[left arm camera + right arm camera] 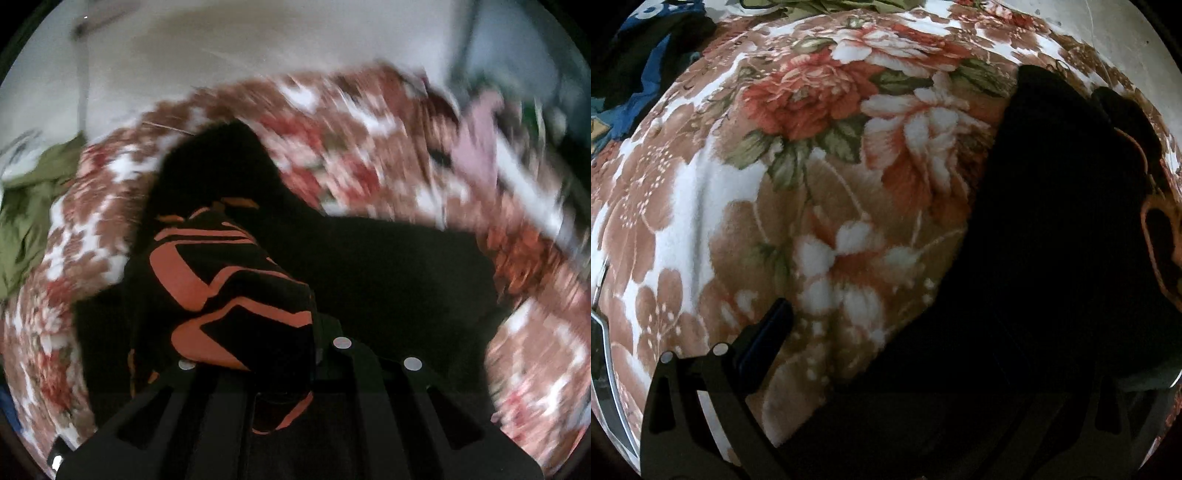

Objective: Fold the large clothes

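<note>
A black garment with orange stripes [229, 280] is bunched up between the fingers of my left gripper [284, 373], which is shut on it and holds the fold above the rest of the dark cloth. In the right wrist view the same black garment [1052, 221] lies spread over the right half of a floral blanket [812, 184]. My right gripper [886, 354] points down at the garment's edge with its jaws wide apart. Its left finger [772, 332] rests over bare blanket, and the right finger is lost in the dark cloth.
The floral blanket [369, 147] covers the whole work surface and is blurred in the left wrist view. A green cloth [26, 206] lies at the left, a pink cloth [476, 140] at the far right. A blue cloth [639, 74] sits at the right view's upper left.
</note>
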### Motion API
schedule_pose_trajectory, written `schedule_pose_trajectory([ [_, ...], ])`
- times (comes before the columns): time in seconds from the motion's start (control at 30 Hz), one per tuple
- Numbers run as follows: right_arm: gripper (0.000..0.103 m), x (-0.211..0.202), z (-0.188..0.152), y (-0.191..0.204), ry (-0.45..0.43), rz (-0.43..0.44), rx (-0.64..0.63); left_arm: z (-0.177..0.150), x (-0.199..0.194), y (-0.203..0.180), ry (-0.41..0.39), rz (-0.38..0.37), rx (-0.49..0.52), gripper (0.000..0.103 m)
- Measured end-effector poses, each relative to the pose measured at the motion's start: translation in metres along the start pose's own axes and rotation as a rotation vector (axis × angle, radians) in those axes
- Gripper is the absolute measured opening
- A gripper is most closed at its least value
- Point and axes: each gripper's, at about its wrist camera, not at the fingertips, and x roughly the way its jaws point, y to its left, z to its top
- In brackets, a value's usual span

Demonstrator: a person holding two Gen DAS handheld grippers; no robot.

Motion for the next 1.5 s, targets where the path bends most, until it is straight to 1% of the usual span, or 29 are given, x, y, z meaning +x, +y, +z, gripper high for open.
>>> schedule_pose_trajectory([
  [0.03, 0.099, 0.0, -0.002, -0.001, -0.009, 0.005, -0.009, -0.005, 0.018, -0.017, 0.02, 0.024, 0.041, 0.004],
  [0.1, 0.1, -0.002, -0.005, -0.006, -0.018, 0.012, -0.02, -0.014, 0.05, -0.04, 0.057, 0.084, 0.093, 0.004],
  [0.17, 0.099, -0.002, -0.007, -0.011, -0.024, 0.022, -0.026, -0.022, 0.078, -0.053, 0.093, 0.139, 0.107, 0.004],
  [0.2, 0.099, -0.006, -0.012, -0.004, -0.025, 0.023, -0.029, -0.026, 0.087, -0.057, 0.107, 0.162, 0.111, 0.004],
  [0.3, 0.099, -0.01, -0.017, -0.004, -0.024, 0.026, -0.045, -0.039, 0.112, -0.074, 0.138, 0.243, 0.141, 0.004],
  [0.37, 0.099, -0.014, -0.02, -0.008, -0.02, 0.017, -0.065, -0.044, 0.125, -0.085, 0.16, 0.286, 0.186, 0.006],
  [0.4, 0.099, -0.018, -0.022, -0.008, -0.012, 0.005, -0.07, -0.046, 0.129, -0.092, 0.167, 0.3, 0.222, 0.011],
  [0.43, 0.099, -0.024, -0.027, -0.007, -0.001, -0.006, -0.072, -0.046, 0.132, -0.098, 0.175, 0.316, 0.26, 0.024],
  [0.47, 0.099, -0.032, -0.03, -0.007, 0.005, -0.014, -0.079, -0.049, 0.135, -0.107, 0.187, 0.365, 0.336, 0.028],
  [0.5, 0.099, -0.043, -0.034, -0.005, 0.006, -0.027, -0.09, -0.05, 0.136, -0.115, 0.19, 0.416, 0.398, 0.038],
  [0.53, 0.099, -0.052, -0.036, -0.005, 0.004, -0.035, -0.093, -0.05, 0.135, -0.121, 0.191, 0.468, 0.445, 0.061],
  [0.57, 0.099, -0.065, -0.039, -0.003, -0.003, -0.032, -0.093, -0.048, 0.133, -0.125, 0.193, 0.494, 0.468, 0.071],
  [0.6, 0.099, -0.079, -0.04, 0.0, -0.02, -0.021, -0.102, -0.045, 0.128, -0.129, 0.194, 0.49, 0.487, 0.084],
  [0.63, 0.099, -0.094, -0.041, 0.003, -0.049, -0.024, -0.119, -0.042, 0.121, -0.134, 0.192, 0.482, 0.508, 0.092],
  [0.67, 0.099, -0.103, -0.041, 0.004, -0.069, -0.032, -0.133, -0.041, 0.117, -0.14, 0.195, 0.485, 0.535, 0.095],
  [0.7, 0.099, -0.115, -0.041, 0.006, -0.094, -0.044, -0.151, -0.04, 0.111, -0.149, 0.202, 0.489, 0.588, 0.095],
  [0.73, 0.099, -0.121, -0.041, 0.006, -0.106, -0.047, -0.158, -0.038, 0.104, -0.156, 0.199, 0.489, 0.607, 0.095],
  [0.83, 0.099, -0.133, -0.043, -0.003, -0.122, -0.046, -0.155, -0.033, 0.086, -0.171, 0.212, 0.449, 0.603, 0.098],
  [0.93, 0.099, -0.133, -0.045, -0.016, -0.114, -0.044, -0.134, -0.029, 0.066, -0.182, 0.2, 0.405, 0.577, 0.098],
  [0.97, 0.099, -0.131, -0.047, -0.025, -0.112, -0.047, -0.131, -0.026, 0.057, -0.185, 0.202, 0.38, 0.561, 0.098],
  [1.03, 0.099, -0.13, -0.051, -0.045, -0.114, -0.063, -0.113, -0.021, 0.04, -0.185, 0.194, 0.335, 0.505, 0.098],
  [1.13, 0.099, -0.122, -0.054, -0.108, -0.103, -0.083, 0.018, 0.0, -0.002, -0.172, 0.138, 0.219, 0.33, 0.098],
  [1.17, 0.099, -0.118, -0.055, -0.124, -0.096, -0.095, 0.054, 0.01, -0.02, -0.165, 0.111, 0.171, 0.258, 0.098],
  [1.23, 0.099, -0.103, -0.061, -0.164, -0.046, -0.138, 0.132, 0.027, -0.054, -0.149, 0.065, 0.071, 0.122, 0.098],
  [1.3, 0.099, -0.095, -0.07, -0.193, -0.016, -0.175, 0.177, 0.039, -0.082, -0.13, 0.026, -0.006, 0.029, 0.098],
  [1.33, 0.099, -0.093, -0.078, -0.211, -0.006, -0.191, 0.214, 0.044, -0.092, -0.121, 0.008, -0.032, -0.007, 0.098],
  [1.37, 0.099, -0.092, -0.084, -0.223, -0.003, -0.192, 0.241, 0.049, -0.109, -0.105, -0.023, -0.066, -0.057, 0.098],
  [1.43, 0.099, -0.093, -0.102, -0.251, 0.0, -0.203, 0.31, 0.055, -0.135, -0.073, -0.081, -0.11, -0.123, 0.098],
  [1.5, 0.099, -0.096, -0.118, -0.271, 0.007, -0.21, 0.365, 0.052, -0.146, -0.04, -0.118, -0.106, -0.155, 0.098],
])
